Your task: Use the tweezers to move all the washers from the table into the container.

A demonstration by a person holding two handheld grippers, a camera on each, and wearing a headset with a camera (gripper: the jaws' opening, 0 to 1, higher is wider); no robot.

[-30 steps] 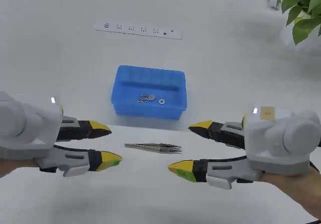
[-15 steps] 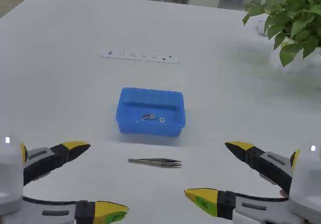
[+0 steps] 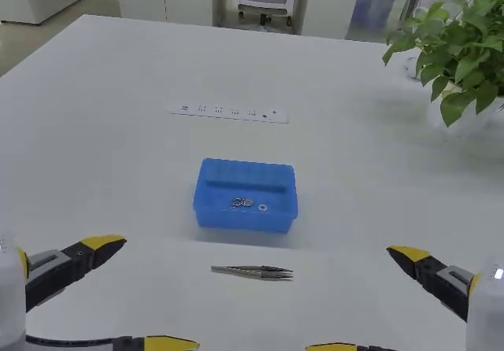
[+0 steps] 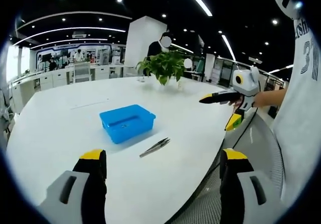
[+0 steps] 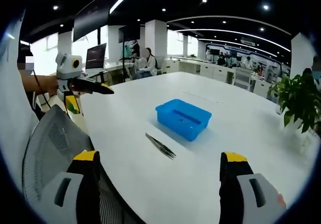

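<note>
A blue container (image 3: 246, 195) sits mid-table with a few washers (image 3: 248, 204) lying inside it. Metal tweezers (image 3: 252, 271) lie flat on the white table just in front of it, tips pointing right. My left gripper (image 3: 142, 292) is at the bottom left, open and holding nothing. My right gripper (image 3: 366, 300) is at the bottom right, also open and holding nothing. Both are well back from the tweezers. In the left gripper view, the tweezers (image 4: 154, 147) and container (image 4: 127, 123) lie ahead of the open jaws. The right gripper view shows tweezers (image 5: 160, 146) and container (image 5: 183, 118).
A white power strip (image 3: 228, 112) lies beyond the container. A leafy potted plant (image 3: 457, 52) stands at the far right. A mesh chair back (image 5: 55, 143) sits by the table's near edge. Bare tabletop surrounds the tweezers.
Both grippers have drawn back towards me and spread wider apart, away from the tweezers. The head view has tilted up. Tweezers and container have not moved.
</note>
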